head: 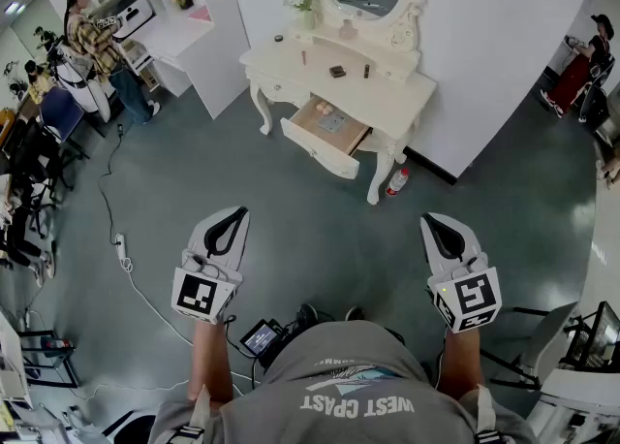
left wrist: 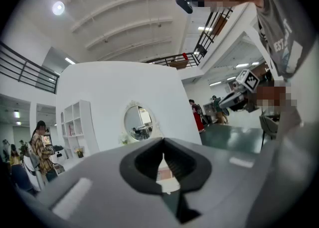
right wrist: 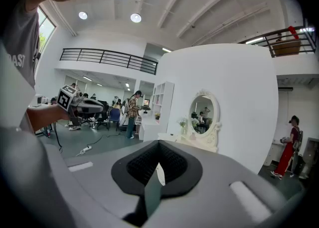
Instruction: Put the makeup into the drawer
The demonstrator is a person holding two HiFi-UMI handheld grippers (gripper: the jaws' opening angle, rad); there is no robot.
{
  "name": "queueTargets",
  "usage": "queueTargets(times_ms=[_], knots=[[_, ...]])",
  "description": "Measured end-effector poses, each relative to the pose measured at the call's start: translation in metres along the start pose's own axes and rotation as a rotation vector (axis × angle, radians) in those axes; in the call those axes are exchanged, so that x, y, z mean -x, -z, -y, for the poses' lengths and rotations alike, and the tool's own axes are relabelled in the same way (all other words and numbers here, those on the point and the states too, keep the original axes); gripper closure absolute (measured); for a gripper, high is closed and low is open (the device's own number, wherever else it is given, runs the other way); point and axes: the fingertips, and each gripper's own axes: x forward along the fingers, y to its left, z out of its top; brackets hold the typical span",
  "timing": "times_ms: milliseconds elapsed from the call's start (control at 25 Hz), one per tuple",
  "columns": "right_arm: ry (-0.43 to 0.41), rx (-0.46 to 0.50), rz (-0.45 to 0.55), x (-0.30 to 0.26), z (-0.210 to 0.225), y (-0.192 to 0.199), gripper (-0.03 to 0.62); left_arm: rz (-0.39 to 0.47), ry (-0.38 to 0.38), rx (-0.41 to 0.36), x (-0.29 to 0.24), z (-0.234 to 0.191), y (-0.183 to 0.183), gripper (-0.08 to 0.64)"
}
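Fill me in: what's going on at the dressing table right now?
Nothing is being handled at the moment. The person stands back from the white dressing table and holds the left gripper and right gripper out in front, both with jaws shut and empty. The drawer is pulled open with a few things inside. Small makeup items sit on the tabletop, not yet picked up.

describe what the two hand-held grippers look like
The left hand-held gripper and right hand-held gripper are light grey shells with black ridged lining, each carrying a marker cube with black-and-white squares. The person wears a grey printed T-shirt.
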Motion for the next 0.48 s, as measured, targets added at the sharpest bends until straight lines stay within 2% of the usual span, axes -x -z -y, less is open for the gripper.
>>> queueTargets(times_ms=[480], knots=[[0.006, -0.005, -0.012, 0.0, -0.016, -0.003, 0.592, 0.004, 0.01, 0.006, 0.011, -0.007, 0.005, 0.558]])
